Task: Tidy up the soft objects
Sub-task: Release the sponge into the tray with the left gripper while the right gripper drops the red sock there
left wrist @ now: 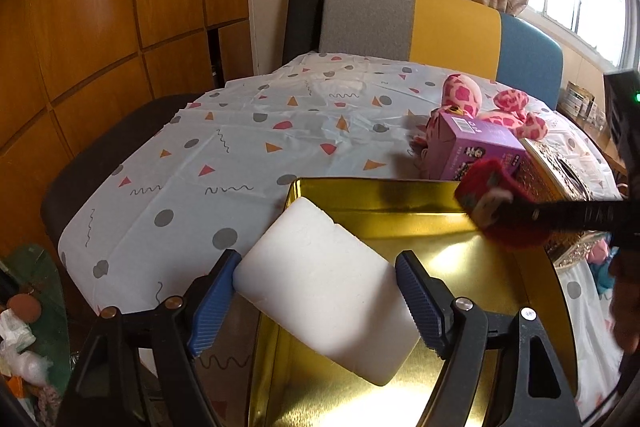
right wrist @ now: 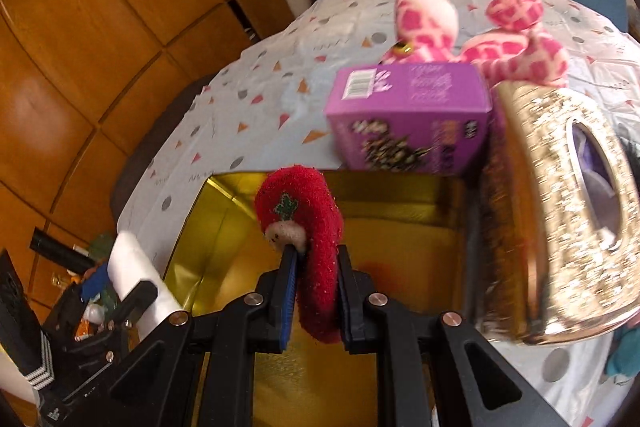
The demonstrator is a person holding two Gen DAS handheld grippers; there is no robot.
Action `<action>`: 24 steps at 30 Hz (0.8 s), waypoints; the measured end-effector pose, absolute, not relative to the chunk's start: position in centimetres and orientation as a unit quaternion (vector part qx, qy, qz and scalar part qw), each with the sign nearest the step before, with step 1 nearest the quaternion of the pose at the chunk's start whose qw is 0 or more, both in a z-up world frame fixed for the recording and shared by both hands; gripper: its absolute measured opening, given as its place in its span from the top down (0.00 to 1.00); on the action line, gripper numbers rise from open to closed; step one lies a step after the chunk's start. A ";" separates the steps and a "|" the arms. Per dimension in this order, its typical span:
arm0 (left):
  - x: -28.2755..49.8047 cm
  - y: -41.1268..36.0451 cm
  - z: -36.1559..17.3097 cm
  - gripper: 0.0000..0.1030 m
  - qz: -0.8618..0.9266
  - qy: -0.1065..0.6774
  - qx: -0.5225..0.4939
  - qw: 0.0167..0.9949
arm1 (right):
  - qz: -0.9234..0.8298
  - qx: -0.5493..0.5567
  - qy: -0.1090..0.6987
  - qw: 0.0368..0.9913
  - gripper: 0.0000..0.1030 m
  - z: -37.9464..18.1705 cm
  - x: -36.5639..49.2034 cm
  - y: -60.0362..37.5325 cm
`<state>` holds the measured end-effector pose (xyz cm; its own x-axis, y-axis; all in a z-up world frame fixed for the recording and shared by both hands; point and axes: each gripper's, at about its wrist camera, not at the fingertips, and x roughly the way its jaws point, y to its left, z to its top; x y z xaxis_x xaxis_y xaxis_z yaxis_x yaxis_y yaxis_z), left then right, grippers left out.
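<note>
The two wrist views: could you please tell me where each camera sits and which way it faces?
Left wrist: on the left gripper, looking down at the white foam block between its fingers over the gold tin.
Right wrist: on the right gripper, looking down into the gold tin, its fingers clamping the red plush.
Shared: tin, purple box, pink plush.

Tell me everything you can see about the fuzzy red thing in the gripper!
The fuzzy red thing looks like a soft rolled sock or small plush in shaggy red terry, with a small green leaf-like patch and a whitish fluffy bit near its top. The right gripper is shut on its lower half, blue pads squeezing both sides. It stands roughly upright, curving over at the top, and hangs over the open gold tin without touching it. In the left wrist view it appears blurred.
</note>
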<state>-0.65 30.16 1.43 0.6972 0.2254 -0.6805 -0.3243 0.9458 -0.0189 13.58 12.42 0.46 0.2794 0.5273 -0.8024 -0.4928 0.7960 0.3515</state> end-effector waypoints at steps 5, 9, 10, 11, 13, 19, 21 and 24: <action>0.6 30.7 1.5 0.22 0.148 0.357 -0.069 0.920 | 0.322 0.010 0.515 0.794 0.84 -0.5 13.4 13.8; 1.9 31.4 1.5 0.17 0.145 0.358 -0.070 0.920 | 0.322 0.009 0.518 0.792 0.84 -1.0 13.3 14.2; 2.3 31.6 1.5 0.16 0.147 0.358 -0.072 0.919 | 0.322 0.010 0.519 0.792 0.84 -1.1 13.3 14.2; 2.7 31.7 1.5 0.15 0.148 0.360 -0.072 0.918 | 0.321 0.010 0.520 0.791 0.84 -1.2 13.3 14.1; 3.2 32.0 1.4 0.13 0.154 0.364 -0.073 0.916 | 0.319 0.012 0.523 0.790 0.84 -1.4 13.3 13.9; 1.4 31.6 2.0 0.09 0.166 0.351 -0.079 0.918 | 0.317 0.023 0.532 0.785 0.84 -2.6 13.1 13.3; 0.0 31.4 2.5 0.07 0.171 0.348 -0.090 0.917 | 0.317 0.022 0.534 0.783 0.84 -3.0 13.0 13.3; -3.0 31.3 3.5 0.06 0.177 0.329 -0.102 0.922 | 0.316 0.016 0.537 0.782 0.84 -3.3 12.9 13.7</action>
<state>-3.03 31.27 3.52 0.7205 0.2588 -0.6434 -0.3938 0.9164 -0.0723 12.94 13.66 -3.33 0.2244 0.5110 -0.8298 -0.4772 0.8000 0.3636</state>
